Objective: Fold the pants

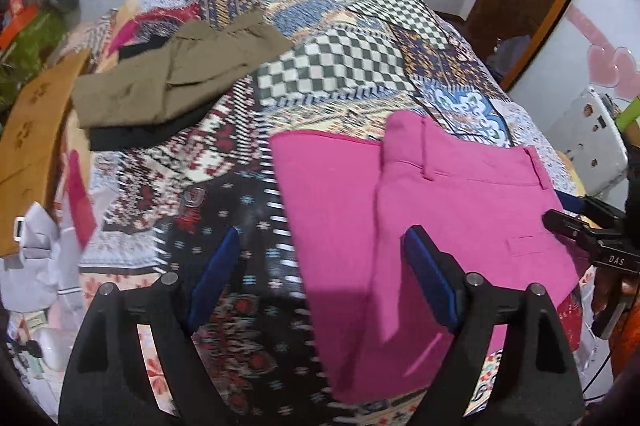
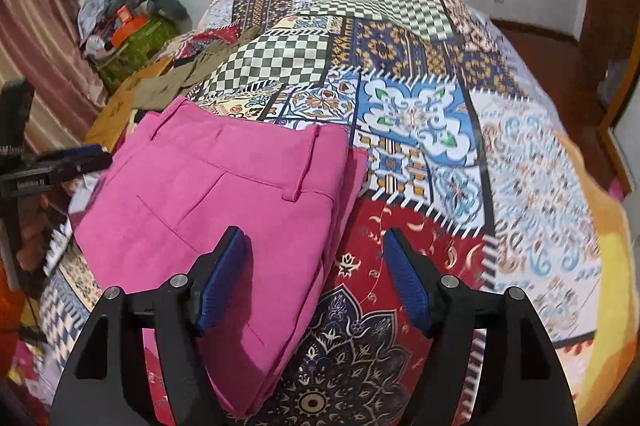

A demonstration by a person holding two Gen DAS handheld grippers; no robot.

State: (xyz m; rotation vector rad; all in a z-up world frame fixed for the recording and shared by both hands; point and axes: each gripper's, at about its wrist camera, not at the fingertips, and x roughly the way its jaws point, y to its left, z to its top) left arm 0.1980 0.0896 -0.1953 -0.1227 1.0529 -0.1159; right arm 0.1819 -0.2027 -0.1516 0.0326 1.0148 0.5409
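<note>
On a patchwork bedspread [image 2: 400, 73], folded pink pants [image 2: 224, 185] lie near; left gripper [image 1: 320, 270] and right gripper [image 2: 316, 266] hover wide, empty. Fold looks nearly complete; next, likely smoothing or stacking.

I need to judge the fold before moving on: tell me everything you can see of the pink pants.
The pink pants lie folded in a thick, layered stack on the patchwork bedspread, near its front edge. The cloth looks like smooth, matte woven fabric. The waistband with belt loops faces the far side, and a pocket seam and a crease show on top. Both grippers hover open above the stack's outer edges; neither pinches it. Only the bedspread touches it.
</note>
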